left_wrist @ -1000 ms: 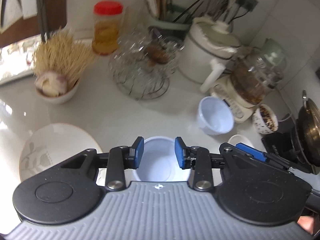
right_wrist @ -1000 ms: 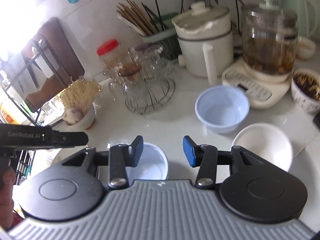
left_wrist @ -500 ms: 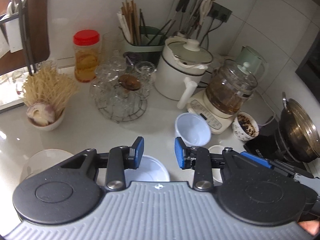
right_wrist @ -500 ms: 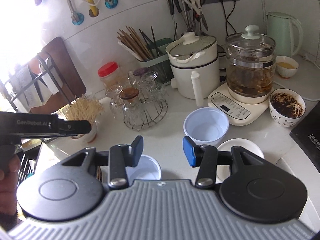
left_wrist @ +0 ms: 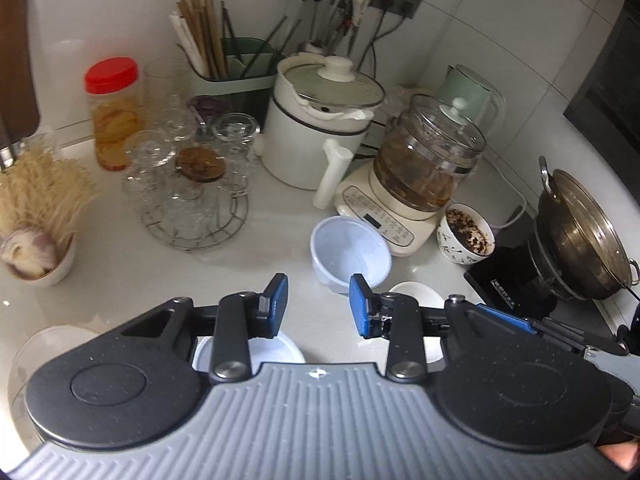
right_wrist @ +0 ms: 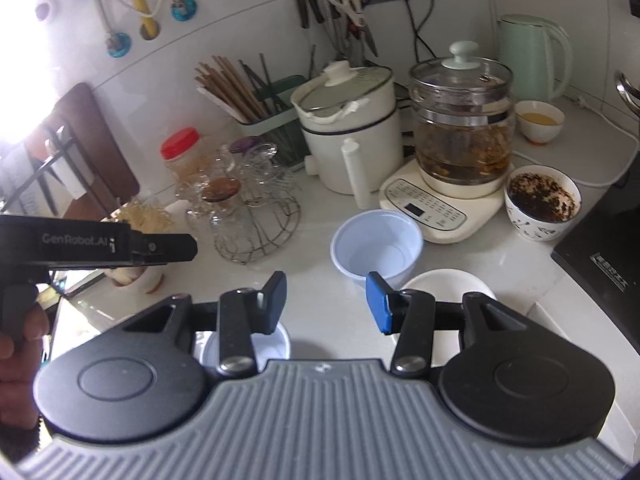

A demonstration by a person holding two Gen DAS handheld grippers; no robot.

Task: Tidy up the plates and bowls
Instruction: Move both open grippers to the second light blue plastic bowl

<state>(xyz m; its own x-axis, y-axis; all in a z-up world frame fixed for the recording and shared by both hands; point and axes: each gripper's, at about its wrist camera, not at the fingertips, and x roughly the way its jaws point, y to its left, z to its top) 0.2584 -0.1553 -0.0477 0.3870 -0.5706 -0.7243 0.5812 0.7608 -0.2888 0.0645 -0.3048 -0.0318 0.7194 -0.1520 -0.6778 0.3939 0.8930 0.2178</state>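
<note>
- The left claw (left_wrist: 318, 306) is hovering above the white desk (left_wrist: 260, 248), its blue-padded jaws standing apart and holding nothing.
- The right claw (right_wrist: 326, 302) is hanging over the same desk, jaws spread wide and gripping nothing.
- A pale blue plastic bowl (right_wrist: 376, 246) is sitting upright on the desk just in front of the glass tea kettle (right_wrist: 464, 128), close to the kettle's cream base.
- A second white-blue bowl (right_wrist: 272, 346) is lying nearer than the kettle and to its left, partly hidden under the right claw's left finger; in the left wrist view this bowl (left_wrist: 276, 350) is showing beneath the left claw's left finger.
- A white plate (right_wrist: 444, 284) is resting on the desk in front of the kettle, just beside the pale blue bowl; whether they are touching cannot be told.
- Another white plate (left_wrist: 28, 344) is peeking out far to the left of the kettle, at the near edge of the left wrist view.
- A patterned cup (right_wrist: 542, 208) with dark contents is standing just right of the kettle's base.
- A wire rack of glasses (left_wrist: 192, 192) is standing well to the left of the kettle.
</note>
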